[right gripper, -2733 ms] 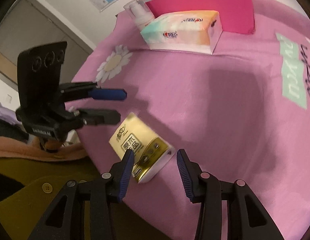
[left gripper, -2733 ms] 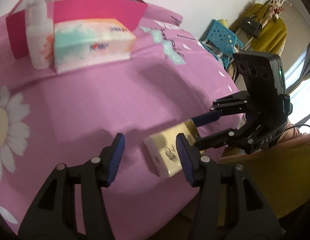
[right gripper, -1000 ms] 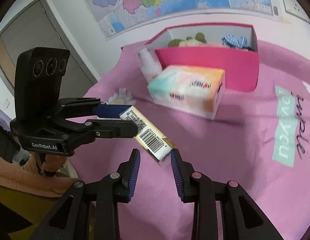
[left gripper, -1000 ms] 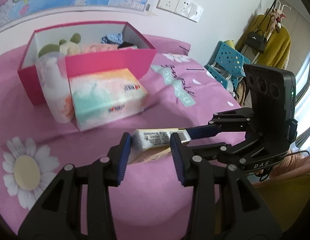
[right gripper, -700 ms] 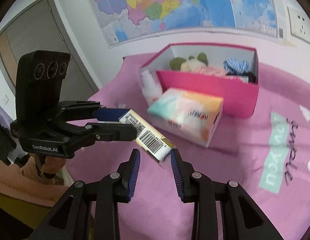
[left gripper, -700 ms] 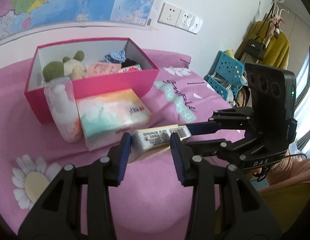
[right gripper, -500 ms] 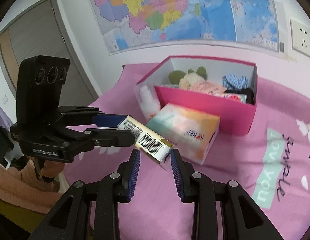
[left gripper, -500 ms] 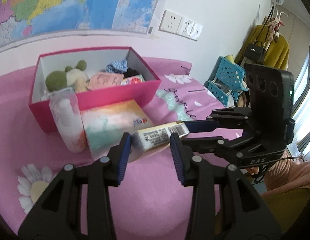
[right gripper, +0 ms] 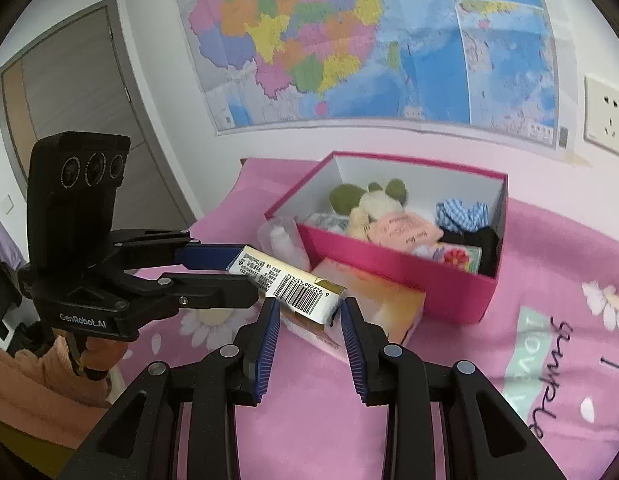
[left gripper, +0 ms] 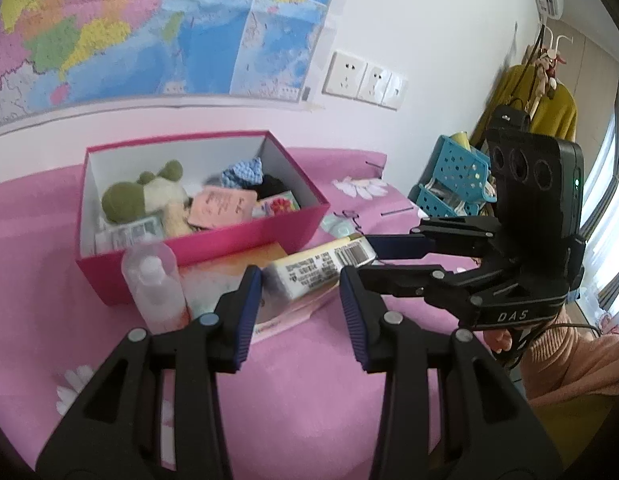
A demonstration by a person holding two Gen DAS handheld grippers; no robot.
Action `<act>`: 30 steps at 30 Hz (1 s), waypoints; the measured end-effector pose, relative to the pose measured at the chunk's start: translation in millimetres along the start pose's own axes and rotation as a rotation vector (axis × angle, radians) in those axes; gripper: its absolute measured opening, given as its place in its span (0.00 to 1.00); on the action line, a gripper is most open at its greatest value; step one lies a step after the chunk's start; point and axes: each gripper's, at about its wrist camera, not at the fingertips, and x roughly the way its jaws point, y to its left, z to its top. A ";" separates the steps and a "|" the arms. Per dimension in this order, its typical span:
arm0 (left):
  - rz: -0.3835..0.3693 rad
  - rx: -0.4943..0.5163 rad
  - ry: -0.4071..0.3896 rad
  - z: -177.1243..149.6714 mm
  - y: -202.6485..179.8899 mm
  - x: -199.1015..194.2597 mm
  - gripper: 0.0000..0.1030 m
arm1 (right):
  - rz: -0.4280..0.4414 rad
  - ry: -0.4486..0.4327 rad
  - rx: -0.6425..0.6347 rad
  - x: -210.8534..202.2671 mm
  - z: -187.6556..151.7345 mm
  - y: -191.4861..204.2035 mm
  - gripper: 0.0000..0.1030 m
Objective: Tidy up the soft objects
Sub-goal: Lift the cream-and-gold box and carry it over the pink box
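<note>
Both my left claw (left gripper: pixel 301 300) and right claw (right gripper: pixel 307 320) pinch the tissue pack (right gripper: pixel 287 284); I'd carry it level over the pink box (right gripper: pixel 393 270), then release together.

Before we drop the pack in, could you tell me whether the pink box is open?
Open: the pink cardboard box has no lid, and its contents show.

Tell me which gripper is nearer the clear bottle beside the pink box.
Left. The left gripper grips the barcoded pack just beside the clear bottle; the right gripper grips the pack's far end, away from it.
</note>
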 end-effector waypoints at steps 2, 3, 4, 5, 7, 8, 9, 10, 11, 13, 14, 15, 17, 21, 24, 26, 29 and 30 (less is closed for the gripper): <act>0.005 -0.002 -0.009 4.9 1.4 -1.6 0.41 | -0.002 -0.011 -0.011 -0.5 5.9 1.2 0.31; 0.010 -0.005 -0.014 7.2 2.3 -1.7 0.41 | -0.004 -0.017 -0.016 -0.6 8.2 1.2 0.31; 0.013 -0.007 -0.017 8.9 3.3 -1.7 0.41 | -0.003 -0.025 -0.017 -1.1 10.7 1.1 0.31; 0.015 -0.009 -0.019 11.1 4.3 -1.3 0.41 | -0.001 -0.033 -0.015 -1.0 13.3 0.3 0.31; 0.019 -0.016 -0.024 14.0 6.3 -0.3 0.41 | -0.002 -0.045 -0.011 -0.8 16.8 -0.6 0.31; 0.020 -0.021 -0.026 15.7 7.4 -0.1 0.41 | -0.002 -0.049 -0.008 0.0 18.3 -1.2 0.31; 0.020 -0.025 -0.027 17.2 8.5 0.5 0.41 | -0.002 -0.053 -0.006 0.7 19.8 -2.1 0.31; 0.019 -0.029 -0.028 18.7 9.9 1.3 0.41 | -0.001 -0.053 -0.004 1.9 20.9 -3.1 0.31; 0.020 -0.030 -0.029 19.5 10.6 1.7 0.41 | -0.001 -0.054 -0.003 3.0 21.8 -4.3 0.31; 0.023 -0.034 -0.030 21.5 12.1 3.1 0.41 | -0.001 -0.055 0.004 5.0 23.4 -7.2 0.31; 0.025 -0.037 -0.030 22.4 12.8 3.7 0.41 | -0.003 -0.055 0.005 6.1 24.9 -8.1 0.31; 0.026 -0.039 -0.030 23.7 13.6 4.7 0.41 | -0.004 -0.058 0.006 6.5 26.2 -8.8 0.31; 0.023 -0.052 -0.031 25.8 16.2 6.7 0.41 | -0.004 -0.063 0.008 7.1 28.8 -10.0 0.31; 0.019 -0.060 -0.032 26.4 18.2 8.2 0.41 | -0.005 -0.076 0.012 8.1 33.6 -12.6 0.31; 0.019 -0.058 -0.029 26.6 18.5 8.8 0.41 | -0.006 -0.078 0.013 8.8 35.5 -13.9 0.31; 0.020 -0.060 -0.029 26.6 18.4 9.4 0.41 | -0.008 -0.078 0.014 9.7 36.2 -14.6 0.31; 0.020 -0.065 -0.030 27.6 19.5 10.8 0.41 | -0.008 -0.079 0.015 10.9 37.7 -15.6 0.31; 0.020 -0.065 -0.031 28.0 19.8 11.3 0.41 | -0.009 -0.080 0.015 11.2 37.8 -16.0 0.31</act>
